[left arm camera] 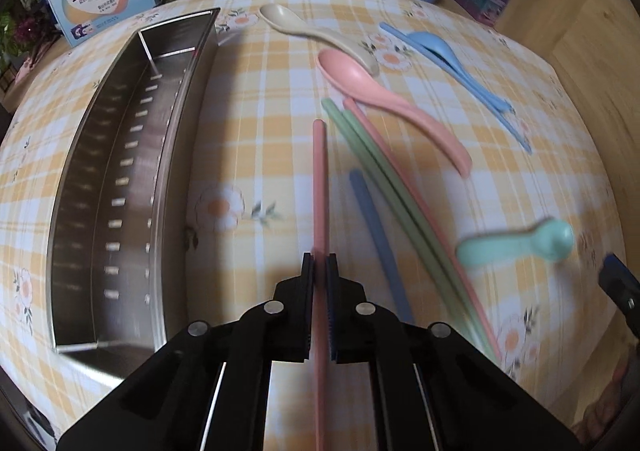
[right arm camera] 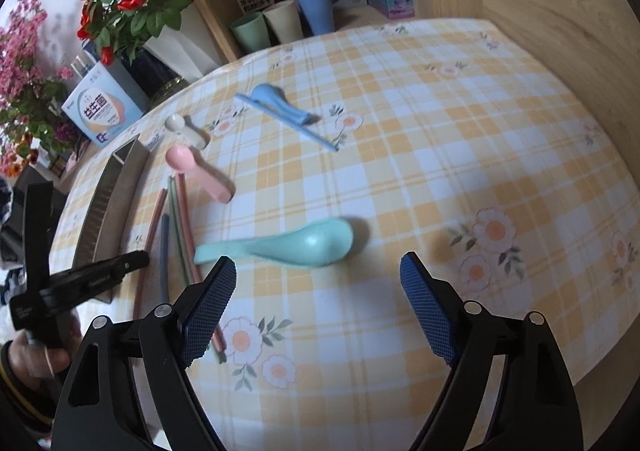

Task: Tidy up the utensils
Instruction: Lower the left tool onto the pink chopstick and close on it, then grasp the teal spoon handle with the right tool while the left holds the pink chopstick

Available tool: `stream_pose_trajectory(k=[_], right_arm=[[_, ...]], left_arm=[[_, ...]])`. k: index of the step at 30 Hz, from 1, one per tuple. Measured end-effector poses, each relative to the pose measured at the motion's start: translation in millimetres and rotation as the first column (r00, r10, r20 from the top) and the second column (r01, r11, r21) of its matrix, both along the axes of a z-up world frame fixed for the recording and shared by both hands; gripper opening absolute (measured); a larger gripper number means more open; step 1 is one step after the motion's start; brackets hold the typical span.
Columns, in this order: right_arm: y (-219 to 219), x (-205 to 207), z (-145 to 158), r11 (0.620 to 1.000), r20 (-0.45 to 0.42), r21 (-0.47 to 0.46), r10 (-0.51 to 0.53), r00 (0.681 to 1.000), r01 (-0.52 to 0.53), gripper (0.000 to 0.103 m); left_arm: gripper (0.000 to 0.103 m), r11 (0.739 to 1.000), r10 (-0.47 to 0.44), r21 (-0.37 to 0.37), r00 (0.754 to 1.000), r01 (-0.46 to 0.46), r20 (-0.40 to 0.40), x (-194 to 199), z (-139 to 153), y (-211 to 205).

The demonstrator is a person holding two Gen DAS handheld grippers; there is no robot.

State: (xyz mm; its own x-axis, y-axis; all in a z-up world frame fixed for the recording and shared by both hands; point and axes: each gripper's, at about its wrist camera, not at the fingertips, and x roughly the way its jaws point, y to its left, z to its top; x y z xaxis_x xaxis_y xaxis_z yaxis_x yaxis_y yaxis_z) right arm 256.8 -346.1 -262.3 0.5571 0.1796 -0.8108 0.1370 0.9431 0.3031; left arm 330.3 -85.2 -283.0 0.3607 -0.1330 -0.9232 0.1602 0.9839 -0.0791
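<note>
- Pink plastic chopstick (left arm camera: 320, 187) sits clamped between my left gripper (left arm camera: 319, 263) fingers, just right of the long steel utensil tray (left arm camera: 132, 187).
- My right gripper (right arm camera: 316, 271) hangs with fingers wide apart, near the mint-green plastic spoon (right arm camera: 288, 243) on the yellow checked tablecloth (right arm camera: 440, 155).

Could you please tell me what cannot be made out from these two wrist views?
- Pink chopstick: its near end runs off the bottom edge of the left wrist view, behind the left gripper.
- Teal spoon: motion-blurred in the left wrist view.
- Steel holder: its inside is hidden by its wall in the right wrist view.
- Right gripper: open, holding nothing.
</note>
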Motion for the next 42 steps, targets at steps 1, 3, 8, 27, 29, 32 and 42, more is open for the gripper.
stream_pose_trajectory(k=[1,3,8,27,29,32,42], right_arm=[[2.3,-0.3,-3.1,1.0,-0.013,0.011,0.006,1.0,-0.006,0.08],[7.7,-0.8,-8.4,0.999,-0.033,0.036,0.025,0.999,-0.024,0.077],[25.7,2.1,-16.0,0.995,-0.068,0.073,0.072,0.995,-0.067,0.067],[41.3,67.4,-36.9,0.978,-0.221,0.13,-0.129,0.967,0.16,0.05],[41.4,73.8,-36.3,0.978,-0.228,0.104,-0.153,0.962,0.18,0.051],[34.4,80.9,-36.7,0.96,-0.251,0.122,-0.215,0.944,0.251,0.051],[23.8,95.6,-36.9,0.943,-0.258,0.124,-0.27,0.928,0.309,0.052]], left_arm=[[0.006,1.0,-0.007,0.007,1.0,0.007,-0.004,-4.8,0.1,0.6],[0.006,1.0,-0.008,0.012,1.0,0.008,-0.008,-12.7,0.0,1.8],[0.006,1.0,0.01,0.004,1.0,-0.01,0.002,-22.2,-0.8,3.8],[0.006,0.997,-0.006,-0.077,1.0,0.007,0.023,-26.3,-0.9,15.6],[0.006,0.997,-0.008,-0.077,1.0,0.01,0.028,-26.9,-0.9,15.6],[0.006,0.996,-0.006,-0.088,1.0,0.008,0.029,-27.1,-1.1,16.9],[0.006,0.995,-0.002,-0.095,0.999,0.005,0.033,-28.9,-0.8,17.6]])
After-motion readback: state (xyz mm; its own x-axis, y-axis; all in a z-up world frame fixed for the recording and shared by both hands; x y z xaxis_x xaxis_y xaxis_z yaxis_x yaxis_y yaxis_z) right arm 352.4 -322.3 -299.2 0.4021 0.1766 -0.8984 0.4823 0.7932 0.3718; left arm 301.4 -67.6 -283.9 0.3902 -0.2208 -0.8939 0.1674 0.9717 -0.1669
